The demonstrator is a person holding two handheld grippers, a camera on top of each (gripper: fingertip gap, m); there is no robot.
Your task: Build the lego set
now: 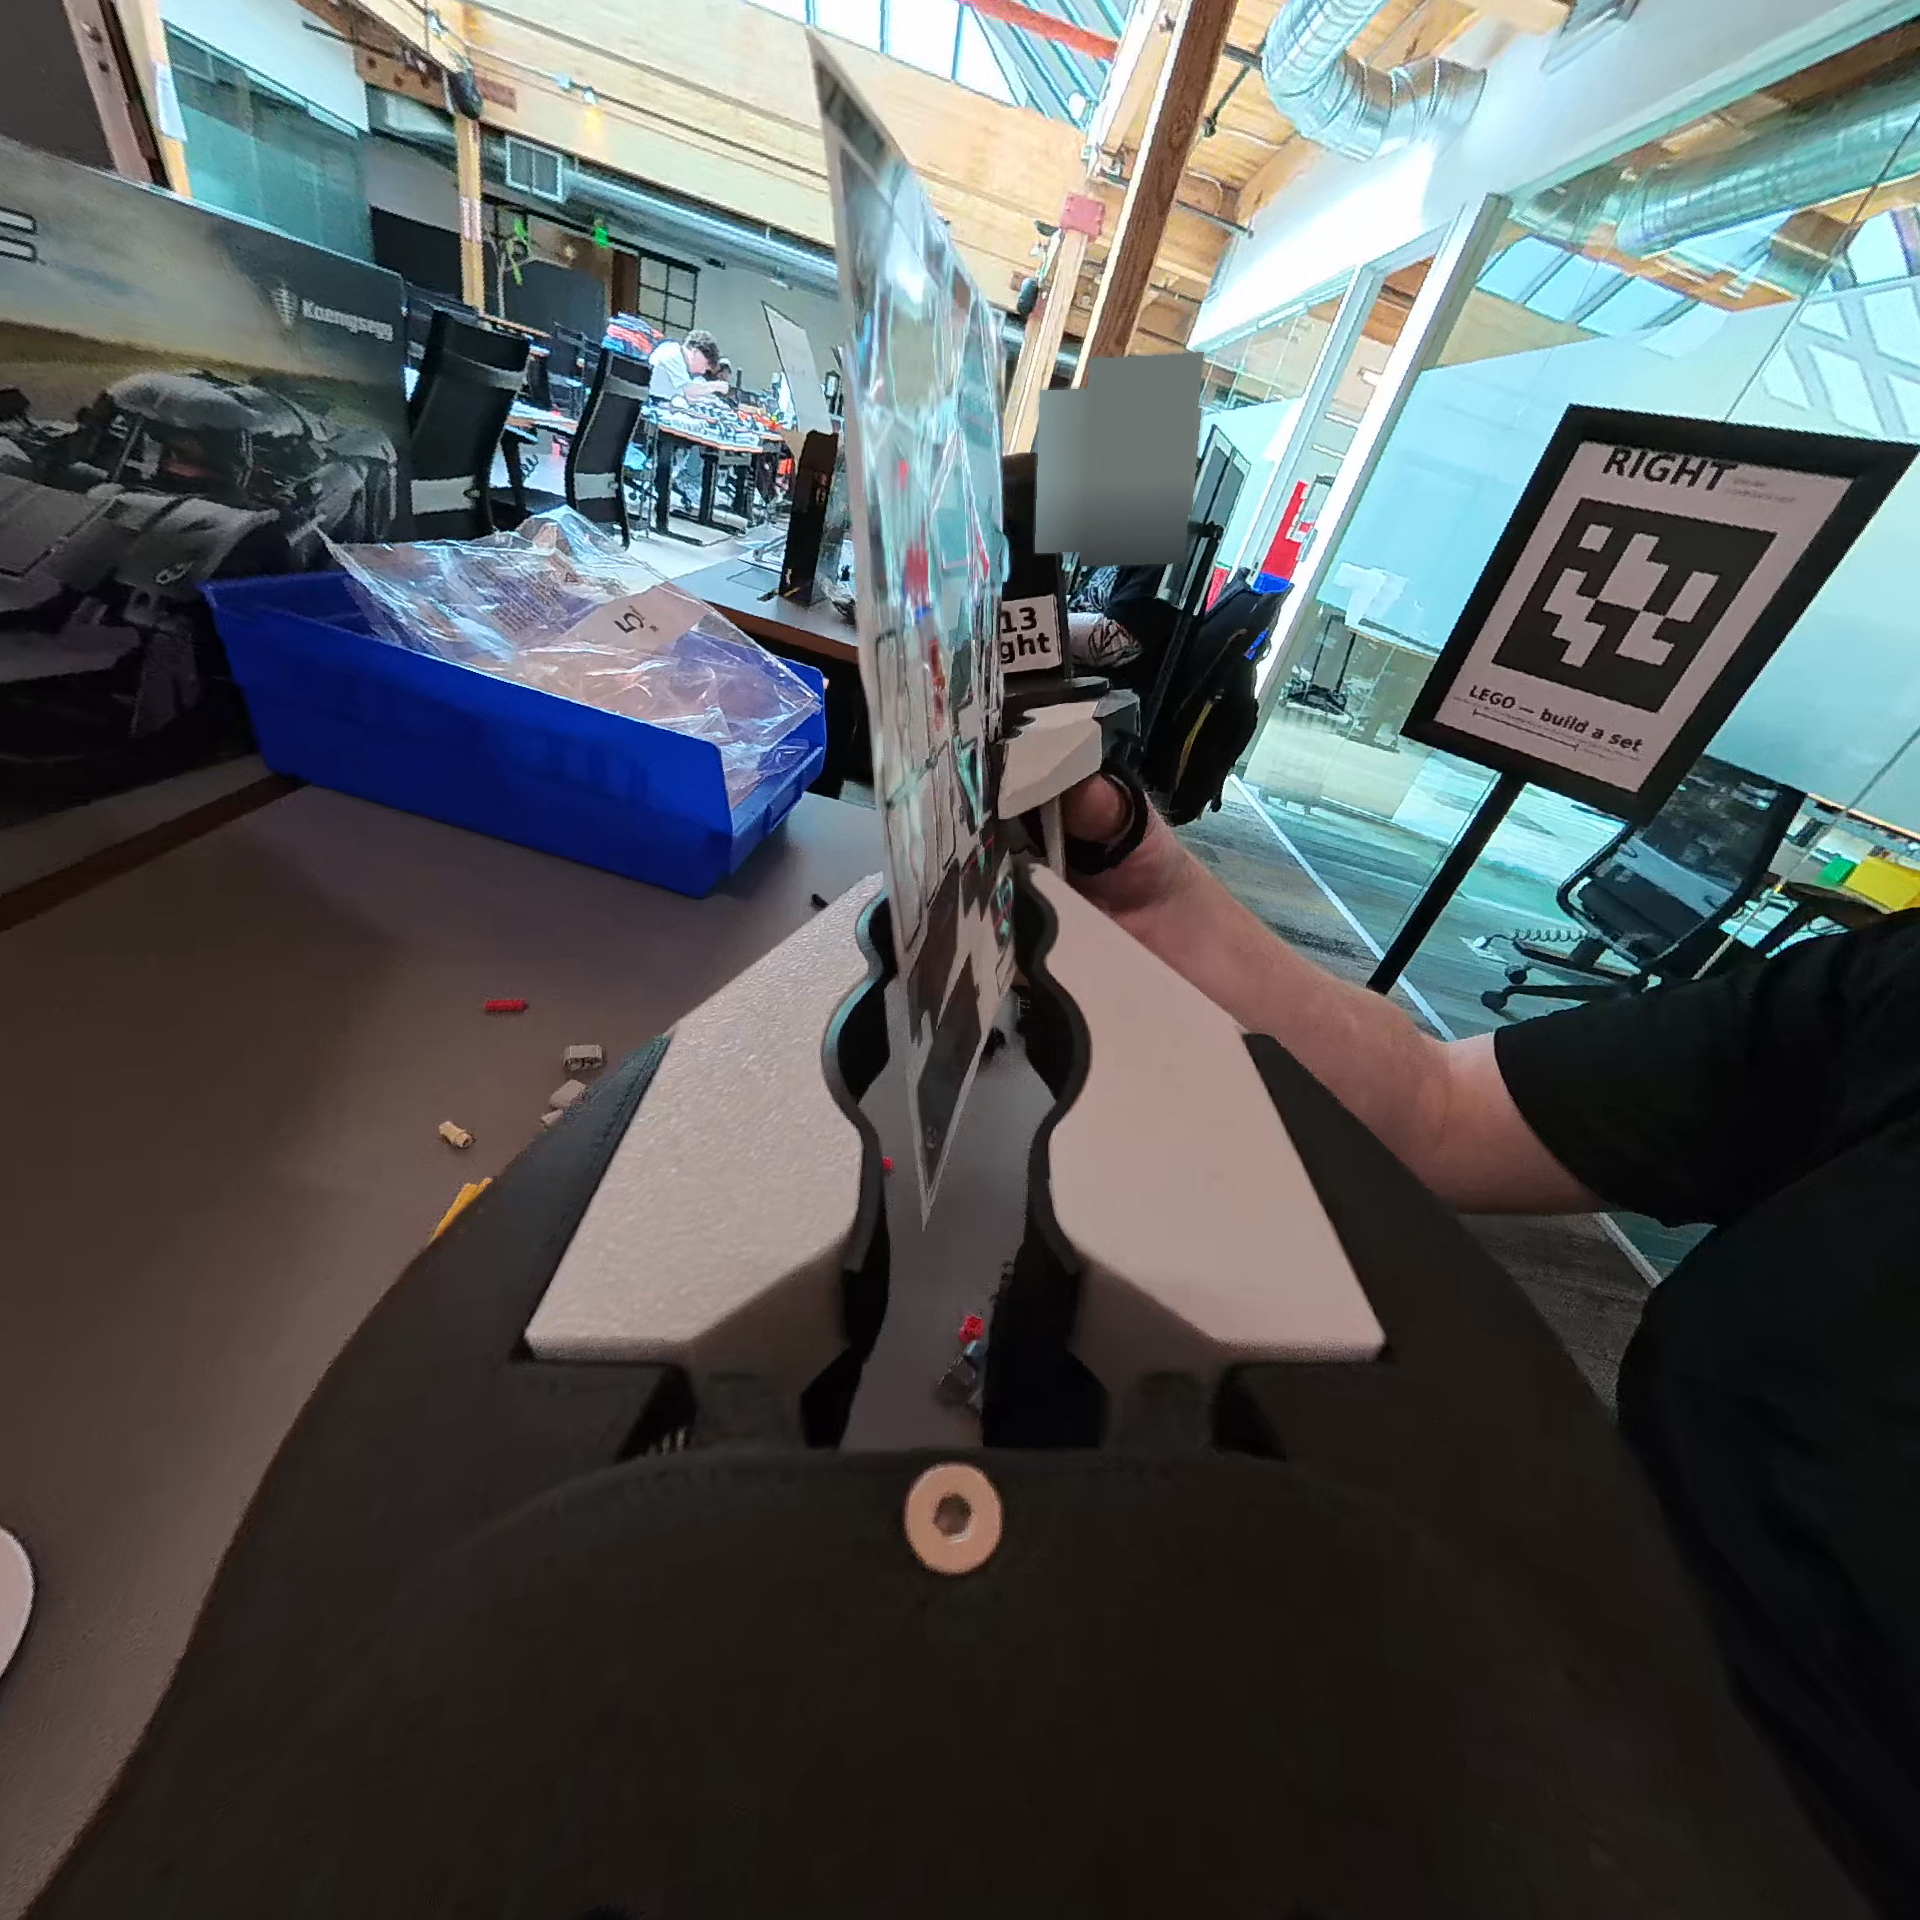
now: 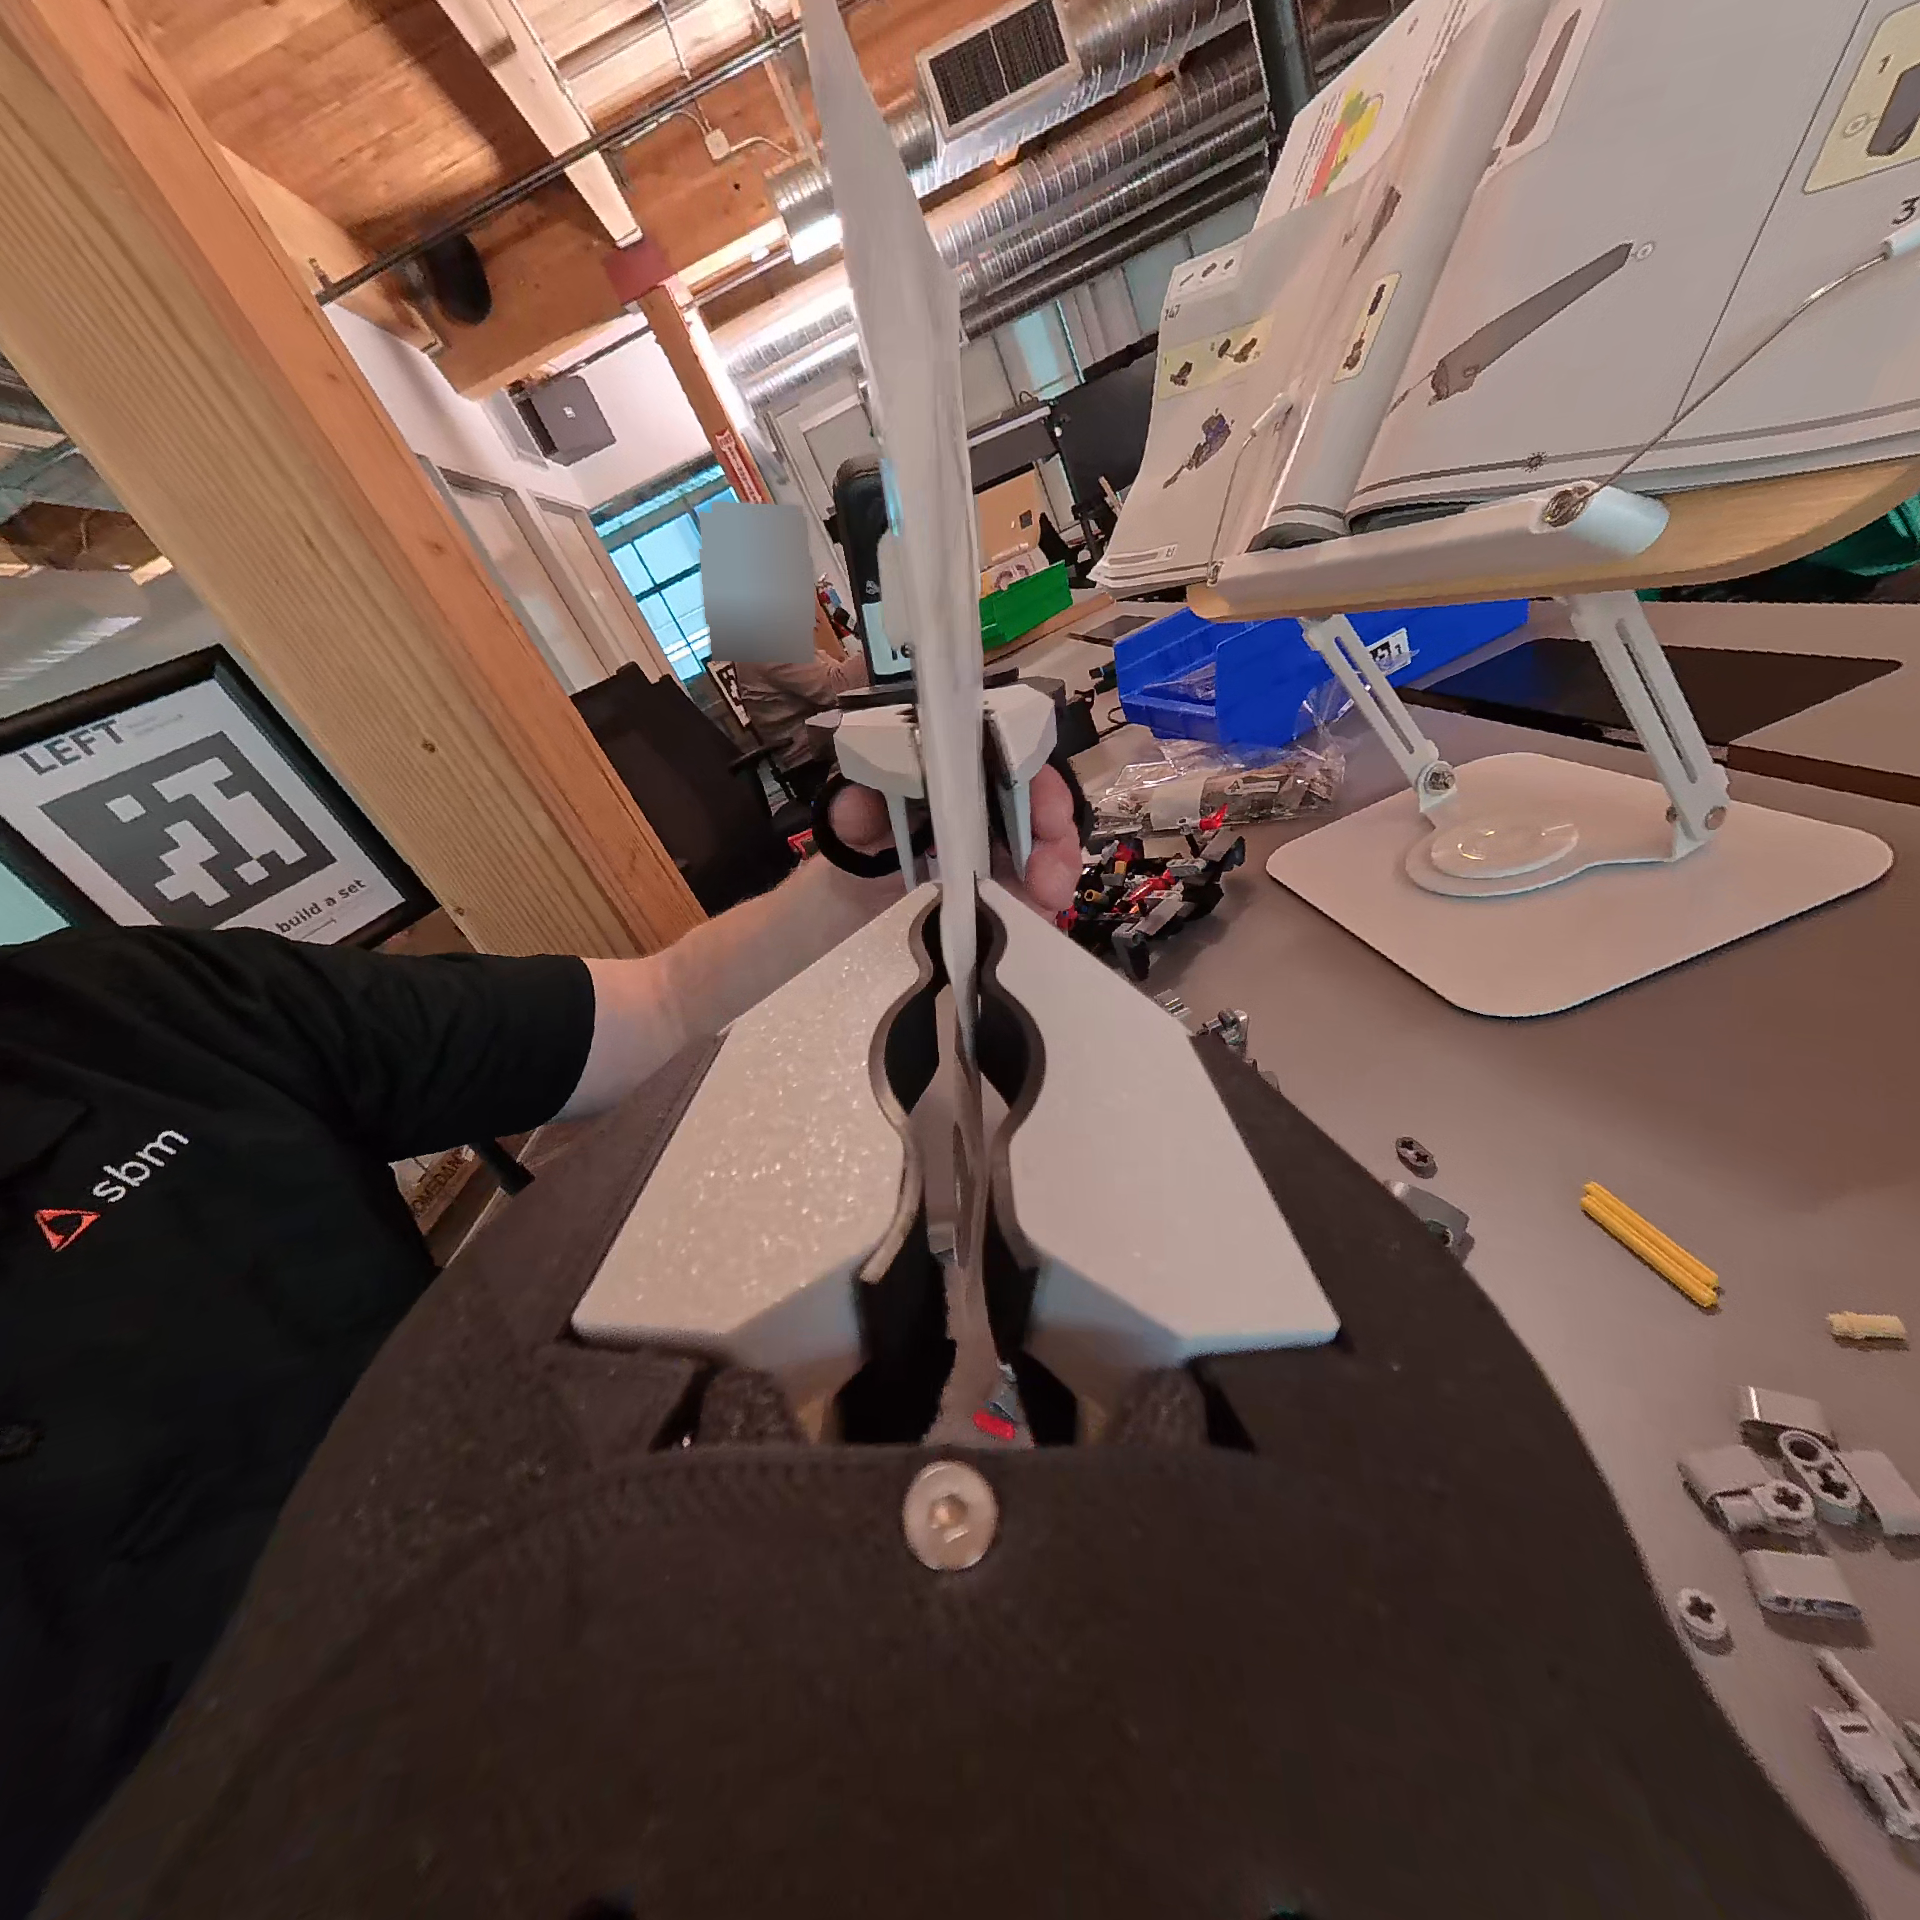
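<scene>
Pinching one sheet (image 1: 940,727) upright between them, left gripper (image 1: 956,1029) and right gripper (image 2: 961,997) hold it above the desk (image 2: 1558,1122); partial model (image 2: 1153,894) sits unfinished, loose pieces (image 2: 1797,1496) waiting.

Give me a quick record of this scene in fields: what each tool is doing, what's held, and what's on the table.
left tool: shut on sheet
right tool: shut on sheet
sheet: thin, flat, upright, held edge-on between both tools
table: grey
loose parts: grey pieces, scattered
yellow rods: two, side by side
partial build: dark, beyond the tools
instruction book: open on white stand
blue bin: holds clear plastic bag
</scene>
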